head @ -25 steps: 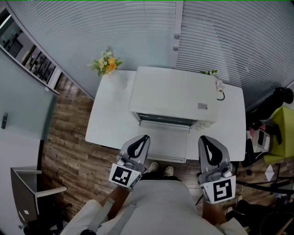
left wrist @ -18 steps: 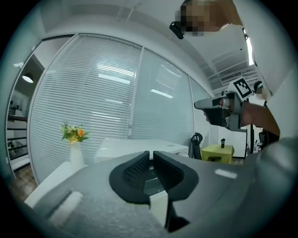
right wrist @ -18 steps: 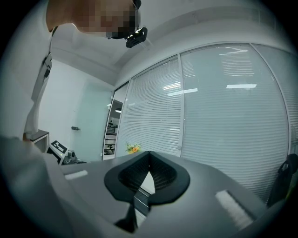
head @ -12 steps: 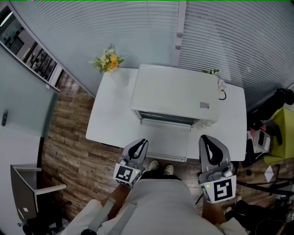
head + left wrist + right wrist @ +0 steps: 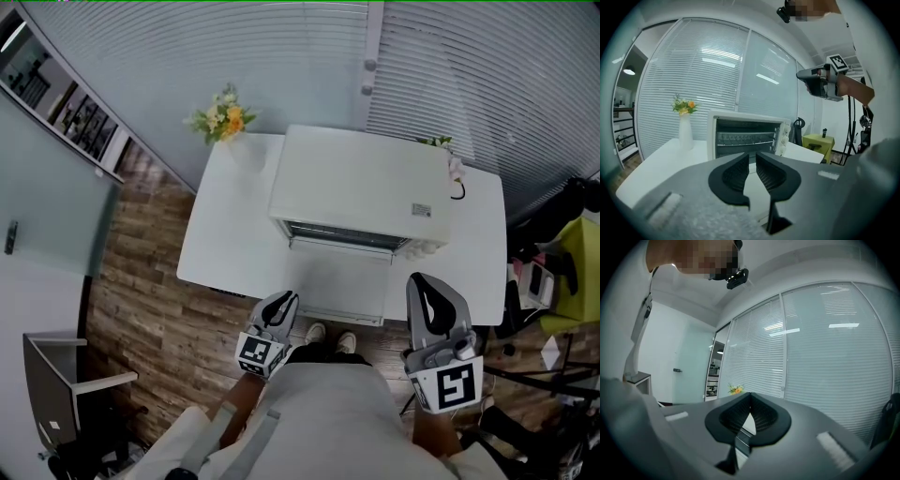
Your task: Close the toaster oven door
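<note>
One open door [image 5: 339, 279] beyond left tongs [image 5: 283, 302]

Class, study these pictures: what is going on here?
A person stands at a white table with a tool in each hand, facing a toaster oven whose door lies open, flat toward them. The left tool has just been opening its jaws, with nothing between them; the right tool is shut and empty. Neither touches the door yet.
</note>
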Available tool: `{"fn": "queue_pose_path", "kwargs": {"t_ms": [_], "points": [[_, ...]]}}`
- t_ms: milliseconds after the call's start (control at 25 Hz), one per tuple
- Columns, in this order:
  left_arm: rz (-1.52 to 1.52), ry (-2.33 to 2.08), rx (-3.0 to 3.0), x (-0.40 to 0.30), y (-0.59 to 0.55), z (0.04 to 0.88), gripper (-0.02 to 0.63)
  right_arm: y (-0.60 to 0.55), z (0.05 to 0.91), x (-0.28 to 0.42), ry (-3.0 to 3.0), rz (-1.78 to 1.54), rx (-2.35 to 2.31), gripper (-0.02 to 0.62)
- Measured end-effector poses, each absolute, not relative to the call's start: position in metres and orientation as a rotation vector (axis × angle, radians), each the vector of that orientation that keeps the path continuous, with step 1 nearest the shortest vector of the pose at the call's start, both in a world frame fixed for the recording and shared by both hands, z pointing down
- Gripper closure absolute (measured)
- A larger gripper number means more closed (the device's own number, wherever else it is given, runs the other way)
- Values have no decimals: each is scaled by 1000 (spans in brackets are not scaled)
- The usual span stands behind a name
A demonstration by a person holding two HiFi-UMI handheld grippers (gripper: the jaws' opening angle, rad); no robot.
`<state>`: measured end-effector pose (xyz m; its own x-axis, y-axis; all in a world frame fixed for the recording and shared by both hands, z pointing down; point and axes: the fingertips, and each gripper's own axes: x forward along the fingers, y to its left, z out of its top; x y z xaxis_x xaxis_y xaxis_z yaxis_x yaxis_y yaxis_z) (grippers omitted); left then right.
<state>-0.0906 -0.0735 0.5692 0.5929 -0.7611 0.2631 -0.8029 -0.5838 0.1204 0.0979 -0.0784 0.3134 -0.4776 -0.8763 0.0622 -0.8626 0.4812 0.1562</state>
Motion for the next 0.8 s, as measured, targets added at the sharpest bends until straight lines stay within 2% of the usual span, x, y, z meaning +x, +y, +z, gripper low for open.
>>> {"fn": "queue_pose_path", "kwargs": {"t_ms": [800], "points": [[467, -1191, 2454, -114, -27, 675, 541, -76, 316, 92, -2590, -142, 1519, 591]]}}
